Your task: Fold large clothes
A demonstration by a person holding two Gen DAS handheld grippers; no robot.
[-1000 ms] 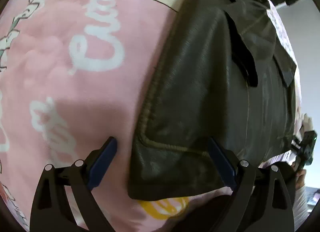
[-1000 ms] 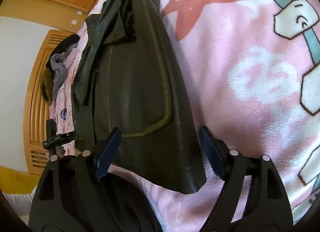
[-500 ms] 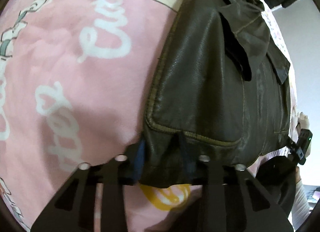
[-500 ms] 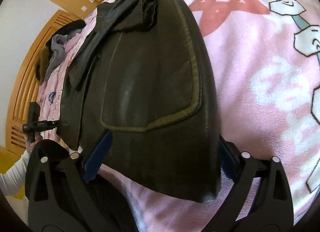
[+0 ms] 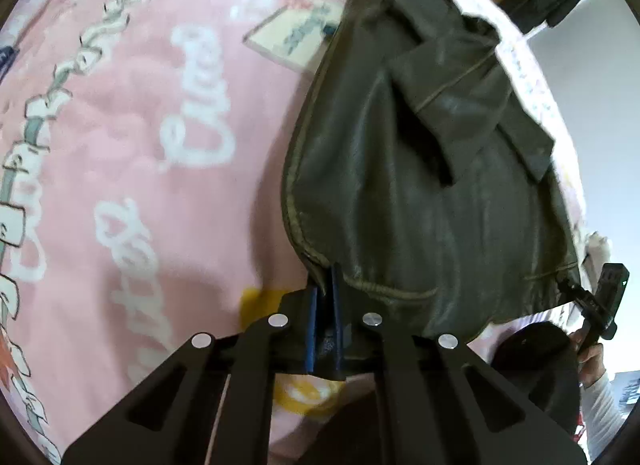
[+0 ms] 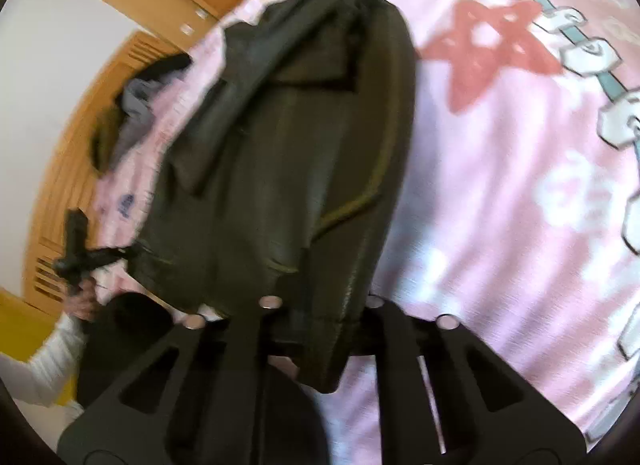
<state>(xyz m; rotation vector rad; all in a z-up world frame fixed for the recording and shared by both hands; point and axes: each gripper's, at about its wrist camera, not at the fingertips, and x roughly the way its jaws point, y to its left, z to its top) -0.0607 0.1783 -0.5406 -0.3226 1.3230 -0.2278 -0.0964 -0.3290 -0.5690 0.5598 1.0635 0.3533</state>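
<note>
1. Left gripper [image 5: 325, 297], left wrist view: its jaws are closing, the blue pads [image 5: 311, 325] nearly together and pinching the near hem corner of the dark leather jacket [image 5: 420, 169].
2. Same view: the jacket lies on a pink printed blanket [image 5: 140, 145]. Its long axis runs from the hem at the gripper up and away toward the collar end at the top of the frame, leaning slightly right.
3. Same view: the other gripper [image 5: 576, 293] shows at the right edge against the jacket's far hem corner, with a hand [image 5: 592, 357] and a white sleeve [image 5: 600, 405] below it.
4. Right gripper [image 6: 320, 321], right wrist view (blurred): its jaws are closing with the jacket's hem edge between them; a fold of leather hangs down past the fingers.
5. Same view: the jacket's long axis again runs from hem at the bottom to collar at the top.
6. Same view: a heap of dark and grey clothes [image 6: 132, 105] lies at the blanket's left edge, by a wooden bed frame [image 6: 64, 169].
</note>
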